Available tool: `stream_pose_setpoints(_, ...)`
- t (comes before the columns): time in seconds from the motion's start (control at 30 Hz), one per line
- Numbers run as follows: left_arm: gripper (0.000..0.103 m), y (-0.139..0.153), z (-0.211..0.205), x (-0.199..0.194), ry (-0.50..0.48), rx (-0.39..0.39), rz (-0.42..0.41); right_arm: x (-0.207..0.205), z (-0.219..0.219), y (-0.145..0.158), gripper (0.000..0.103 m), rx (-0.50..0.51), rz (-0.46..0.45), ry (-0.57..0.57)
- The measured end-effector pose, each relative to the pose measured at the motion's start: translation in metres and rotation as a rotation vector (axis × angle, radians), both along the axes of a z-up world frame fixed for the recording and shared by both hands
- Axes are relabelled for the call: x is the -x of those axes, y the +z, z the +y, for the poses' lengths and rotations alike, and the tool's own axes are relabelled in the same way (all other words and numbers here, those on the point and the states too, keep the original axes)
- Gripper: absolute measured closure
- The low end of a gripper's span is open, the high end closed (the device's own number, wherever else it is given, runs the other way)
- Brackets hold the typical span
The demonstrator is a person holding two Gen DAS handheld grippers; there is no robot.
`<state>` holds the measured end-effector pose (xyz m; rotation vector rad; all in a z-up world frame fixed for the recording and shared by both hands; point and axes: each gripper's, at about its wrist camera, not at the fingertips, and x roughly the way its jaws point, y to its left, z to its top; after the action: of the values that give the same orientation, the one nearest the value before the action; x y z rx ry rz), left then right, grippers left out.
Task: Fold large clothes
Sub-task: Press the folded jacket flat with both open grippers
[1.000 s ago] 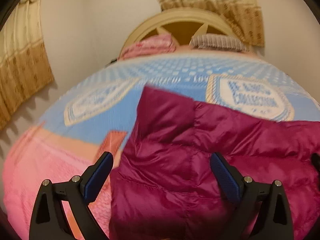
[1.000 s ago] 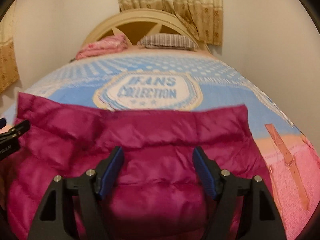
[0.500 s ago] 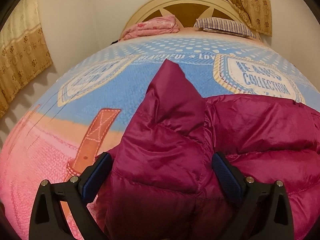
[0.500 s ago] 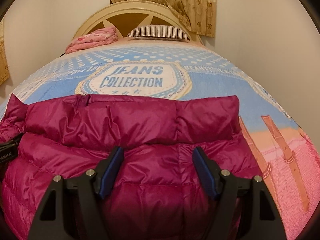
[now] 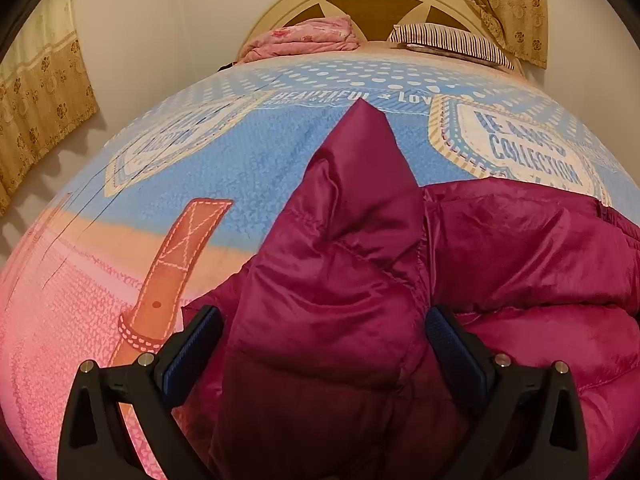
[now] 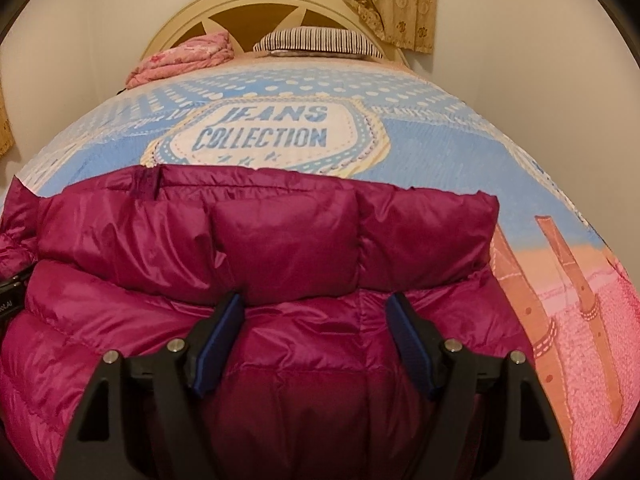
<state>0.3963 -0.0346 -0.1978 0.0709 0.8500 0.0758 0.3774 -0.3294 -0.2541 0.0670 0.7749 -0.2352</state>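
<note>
jacket [image 6: 280, 248] on bedspread [image 6: 440, 144], pillow [image 6: 320, 38] well beyond.

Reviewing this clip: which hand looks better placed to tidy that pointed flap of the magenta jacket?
Left, probably. The pointed flap stands straight ahead of the left gripper, whose jaws frame that bunched part of the jacket. The right gripper faces a flatter stretch, with the flap only at that view's far left edge.

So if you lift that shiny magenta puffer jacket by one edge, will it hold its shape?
Probably not: the shiny magenta quilted puffer jacket already slumps in soft folds, so it should flop. Its glossy shell looks slippery. The puffy panels suggest it's light for its bulk.
</note>
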Motion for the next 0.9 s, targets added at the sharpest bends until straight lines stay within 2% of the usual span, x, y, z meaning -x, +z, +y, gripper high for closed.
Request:
stream_pose_setpoints(0.27,0.001,-0.0014,-0.0002,-0.0024,-0.002,0.004,0.014,-0.0047,0.003,-0.0038,0.025,0.021,0.035,-0.002)
stream_pose_setpoints(0.9,0.001,-0.0024,0.0007,-0.0026,-0.003,0.004,0.019,-0.0073,0.0054,-0.0057,0.024,0.043,0.055,-0.002)
